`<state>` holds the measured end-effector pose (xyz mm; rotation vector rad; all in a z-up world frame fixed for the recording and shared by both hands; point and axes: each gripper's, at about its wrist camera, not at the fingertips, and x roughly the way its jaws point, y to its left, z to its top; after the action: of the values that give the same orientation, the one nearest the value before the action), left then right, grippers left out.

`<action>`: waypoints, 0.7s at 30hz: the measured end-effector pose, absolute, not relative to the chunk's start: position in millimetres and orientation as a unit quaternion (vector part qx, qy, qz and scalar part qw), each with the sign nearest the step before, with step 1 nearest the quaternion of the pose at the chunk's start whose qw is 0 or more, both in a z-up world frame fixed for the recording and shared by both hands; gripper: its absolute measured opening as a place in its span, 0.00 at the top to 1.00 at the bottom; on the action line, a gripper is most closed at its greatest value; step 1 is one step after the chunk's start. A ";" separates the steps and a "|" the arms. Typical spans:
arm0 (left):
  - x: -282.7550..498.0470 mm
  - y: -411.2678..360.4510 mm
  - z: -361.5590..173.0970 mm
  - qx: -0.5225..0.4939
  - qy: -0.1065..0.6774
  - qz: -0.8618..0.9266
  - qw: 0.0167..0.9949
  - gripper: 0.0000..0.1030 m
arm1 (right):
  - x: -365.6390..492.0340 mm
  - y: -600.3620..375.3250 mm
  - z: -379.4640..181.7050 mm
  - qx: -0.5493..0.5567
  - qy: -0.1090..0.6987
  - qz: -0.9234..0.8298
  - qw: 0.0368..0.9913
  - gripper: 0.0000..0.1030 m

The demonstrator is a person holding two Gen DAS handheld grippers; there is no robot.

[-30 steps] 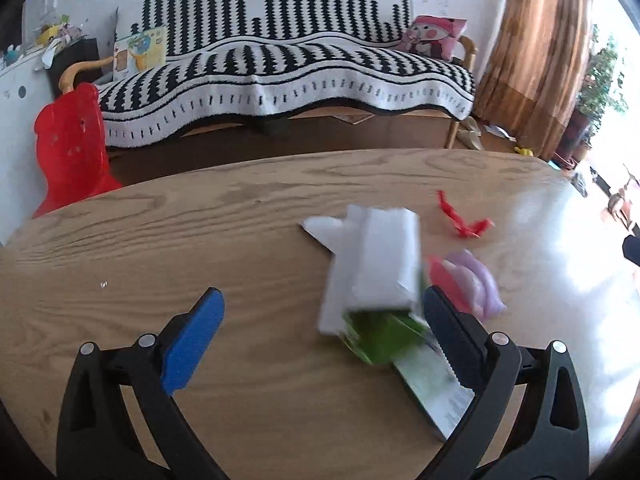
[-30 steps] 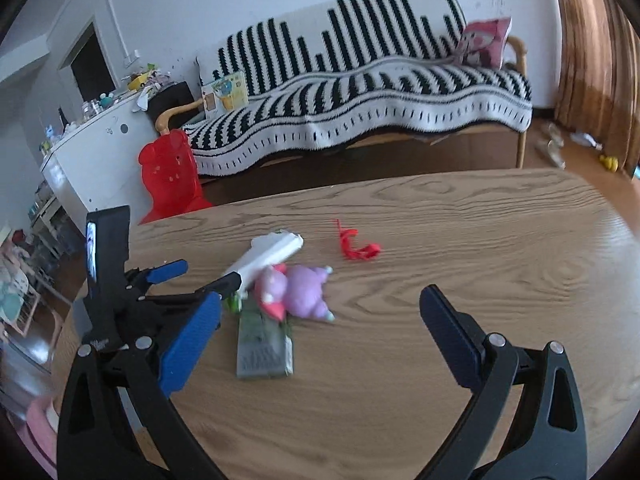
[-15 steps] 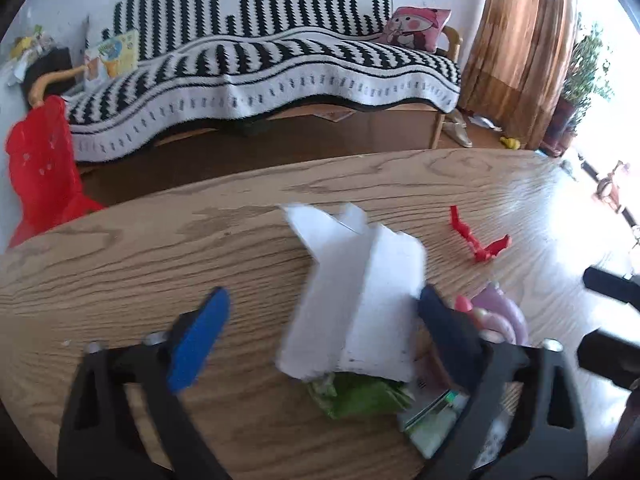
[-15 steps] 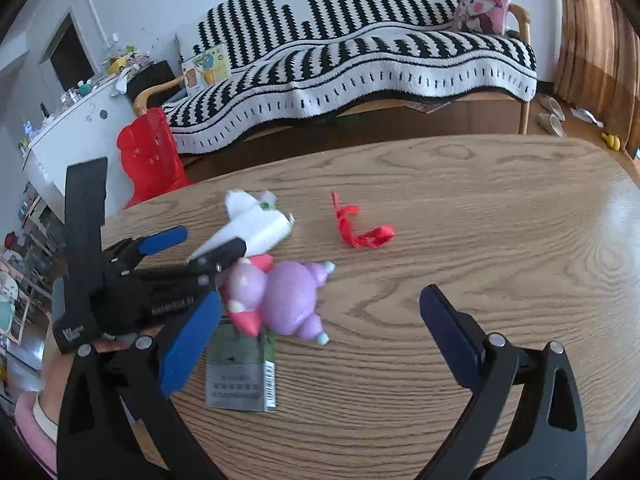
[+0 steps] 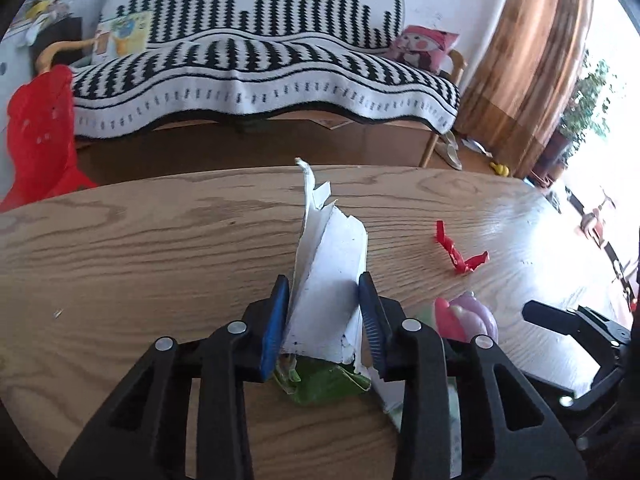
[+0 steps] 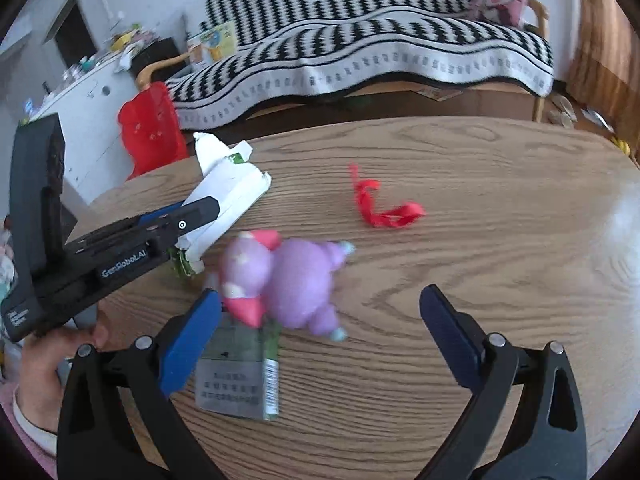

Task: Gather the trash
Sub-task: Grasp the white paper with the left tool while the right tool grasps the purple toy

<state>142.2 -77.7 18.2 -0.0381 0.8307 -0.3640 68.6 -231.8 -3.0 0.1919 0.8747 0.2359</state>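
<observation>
A torn white carton [image 5: 332, 264] stands on edge between the blue pads of my left gripper [image 5: 322, 284], whose jaws are closing and press on both its sides. A crumpled green wrapper [image 5: 324, 380] lies under it. In the right wrist view the same carton [image 6: 228, 188] sticks out of the left gripper [image 6: 200, 210]. My right gripper [image 6: 320, 294] stands open just above a purple and pink plush toy [image 6: 296, 276], not touching it. A grey-green packet [image 6: 236, 380] lies flat by its left finger. A red ribbon scrap [image 6: 380, 208] lies farther out.
Everything lies on a round wooden table [image 6: 500, 200]. Beyond its far edge are a red plastic chair [image 6: 152, 128] and a sofa under a black-and-white throw [image 5: 260, 72]. A hand [image 6: 44, 364] holds the left gripper at the left table edge.
The left gripper's jaws went from wide open to closed around the white carton, which now stands on edge. The right gripper sank toward the plush toy and packet.
</observation>
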 end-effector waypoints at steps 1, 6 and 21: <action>137.4 -71.4 18.8 -0.025 0.402 -0.171 0.899 0.66 | 69.8 -228.8 -3.3 0.092 0.423 0.117 0.894 0.07; 117.1 -41.9 31.6 -0.057 0.396 -0.150 0.904 0.66 | 84.4 -213.7 -13.0 0.091 0.442 0.118 0.884 0.09; 106.0 -33.2 37.2 -0.004 0.400 -0.095 0.911 0.68 | 75.0 -211.0 4.2 0.123 0.430 0.146 0.882 0.41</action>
<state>106.0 -33.2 37.2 -0.0072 0.8255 -0.1963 75.0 -211.0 4.2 0.2565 0.8947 0.3047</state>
